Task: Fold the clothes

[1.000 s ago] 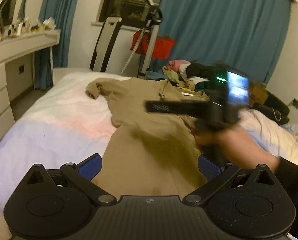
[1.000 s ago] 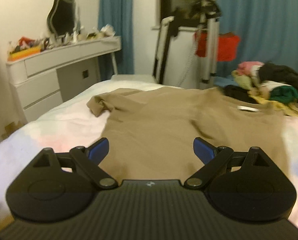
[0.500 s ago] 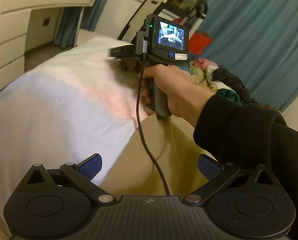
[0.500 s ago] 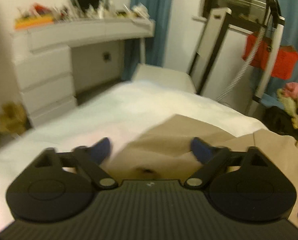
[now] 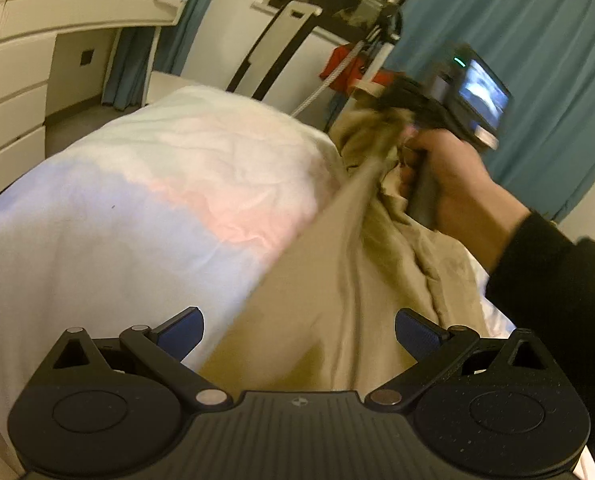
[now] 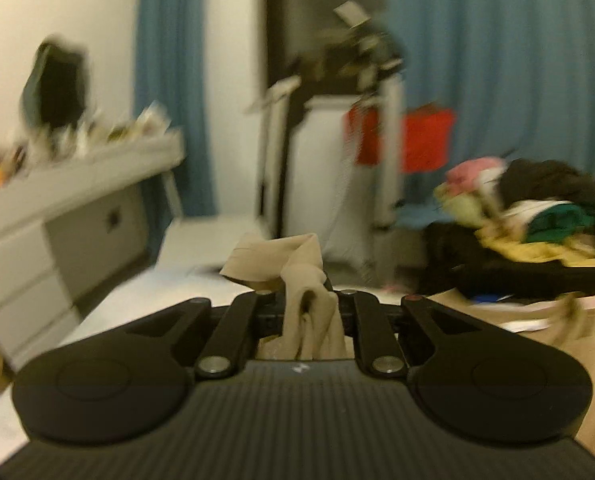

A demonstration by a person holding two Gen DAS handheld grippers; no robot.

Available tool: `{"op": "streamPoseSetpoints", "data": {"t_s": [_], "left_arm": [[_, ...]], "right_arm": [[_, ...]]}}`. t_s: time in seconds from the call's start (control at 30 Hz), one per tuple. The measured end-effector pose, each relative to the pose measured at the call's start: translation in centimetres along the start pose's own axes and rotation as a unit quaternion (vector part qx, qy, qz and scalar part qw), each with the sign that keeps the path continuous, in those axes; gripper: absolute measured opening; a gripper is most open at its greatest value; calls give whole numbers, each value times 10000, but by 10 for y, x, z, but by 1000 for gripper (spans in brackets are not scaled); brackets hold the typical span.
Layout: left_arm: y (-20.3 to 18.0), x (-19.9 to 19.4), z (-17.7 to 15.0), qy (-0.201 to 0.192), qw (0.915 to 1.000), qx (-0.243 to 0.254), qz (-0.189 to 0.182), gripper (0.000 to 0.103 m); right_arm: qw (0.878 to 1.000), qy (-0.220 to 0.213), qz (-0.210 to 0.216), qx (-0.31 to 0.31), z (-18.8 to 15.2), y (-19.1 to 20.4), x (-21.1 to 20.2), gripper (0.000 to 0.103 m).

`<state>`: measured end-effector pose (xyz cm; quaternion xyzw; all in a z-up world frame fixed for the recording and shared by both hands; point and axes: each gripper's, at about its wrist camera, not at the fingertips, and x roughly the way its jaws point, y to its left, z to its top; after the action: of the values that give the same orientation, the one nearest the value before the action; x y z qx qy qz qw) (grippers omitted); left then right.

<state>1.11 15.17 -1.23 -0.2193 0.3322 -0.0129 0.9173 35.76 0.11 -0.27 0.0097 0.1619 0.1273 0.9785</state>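
Tan shirt (image 6: 311, 280) pinched in right gripper (image 6: 311, 300) (left gripper (image 5: 297, 332) gaping).

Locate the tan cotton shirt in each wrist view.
Left wrist: tan cotton shirt runs from bottom centre up to the right gripper.
Right wrist: a bunched fold sits centre, pinched between the fingers.
Shared landmark: red bag on the stand.

grippers: two – left gripper (image 5: 299, 330), right gripper (image 6: 308, 300) | tan garment (image 5: 337, 280): one, on the bed (image 5: 137, 200) | beds: one | hands seen: one, the right hand (image 5: 453, 184) | clothes pile (image 6: 537, 216): one, at the bed's far right corner | dressers (image 5: 25, 80): one | red bags (image 6: 417, 140): one
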Motion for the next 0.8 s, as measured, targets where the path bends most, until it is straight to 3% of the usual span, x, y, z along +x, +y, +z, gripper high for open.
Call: {"op": "streamPoseSetpoints", "data": {"t_s": [0.13, 0.33, 0.5, 0.57, 0.63, 0.67, 0.7, 0.8], "left_arm": [[-14, -4, -4, -156, 9995, 258, -100, 103], [-30, 17, -10, -51, 9983, 572, -113, 103], [-39, 43, -12, 150, 9976, 676, 34, 103], [-41, 50, -10, 190, 9972, 717, 49, 103], [-47, 53, -10, 165, 9962, 848, 66, 103], [-49, 54, -11, 147, 9956, 917, 73, 103], [-52, 55, -11, 127, 9950, 986, 76, 103], [-57, 53, -13, 114, 9936, 1126, 17, 103]], "right_arm": [[9961, -369, -606, 524, -10, -80, -26, 13], [9845, -209, -1415, 1016, -56, -164, -21, 13], [9853, 313, -1231, 1143, -86, -189, 5, 15], [9844, 566, -977, 1353, -89, -196, 12, 32], [9840, 632, -758, 1485, -86, -200, 7, 86], [9850, 592, -648, 1489, -84, -199, -1, 95], [9859, 550, -545, 1486, -81, -198, -10, 98], [9889, 465, -330, 1374, -65, -187, -47, 98]]}}
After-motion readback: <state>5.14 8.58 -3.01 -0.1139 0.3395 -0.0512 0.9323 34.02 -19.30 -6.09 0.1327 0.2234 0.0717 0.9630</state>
